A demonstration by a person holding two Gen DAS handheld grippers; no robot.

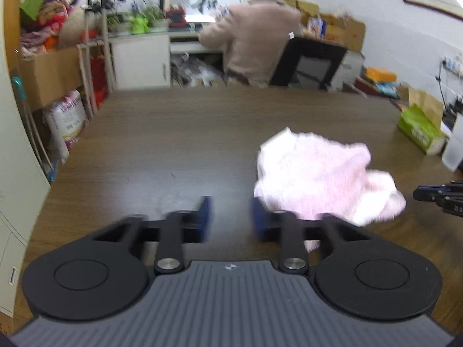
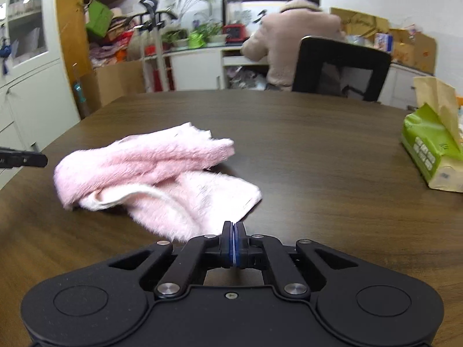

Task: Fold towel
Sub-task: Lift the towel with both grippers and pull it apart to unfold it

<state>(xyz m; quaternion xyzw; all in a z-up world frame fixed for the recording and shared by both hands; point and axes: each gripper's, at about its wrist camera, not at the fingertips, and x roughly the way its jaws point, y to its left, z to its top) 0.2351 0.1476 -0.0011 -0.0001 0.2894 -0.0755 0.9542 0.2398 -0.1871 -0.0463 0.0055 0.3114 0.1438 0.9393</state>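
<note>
A: Looking at a pink towel [image 2: 156, 173], lying bunched on the brown table [image 2: 318, 144], left of centre in the right wrist view and right of centre in the left one. Not yet folding; layers heaped over one another, a pale hem curling along the lower left.

B: Handling how?

A: Judging it soft, light and limp. Sagging from any single pinch, likely, and clinging by its fluffy pile, not slipping. Favouring two corners of one edge, so as to be shaking it flat first. Eyeing the flatter corner at lower centre of the right wrist view.

B: Fingers?

A: Left gripper [image 1: 230, 211] standing wide, gripping nothing, the towel just beside its right-hand finger. Right gripper [image 2: 233, 228] showing pads almost together, tips at the towel's near corner. Seeing a pale sliver between the pads; unable to tell whether hem or light.

B: Containers?

A: Spotting a green tissue pack [image 2: 428, 156] at the right edge, well apart from the towel, a tan sheet standing out of its top. Noting cardboard boxes [image 2: 413, 46] at upper right, contents too blurred for telling.
</note>
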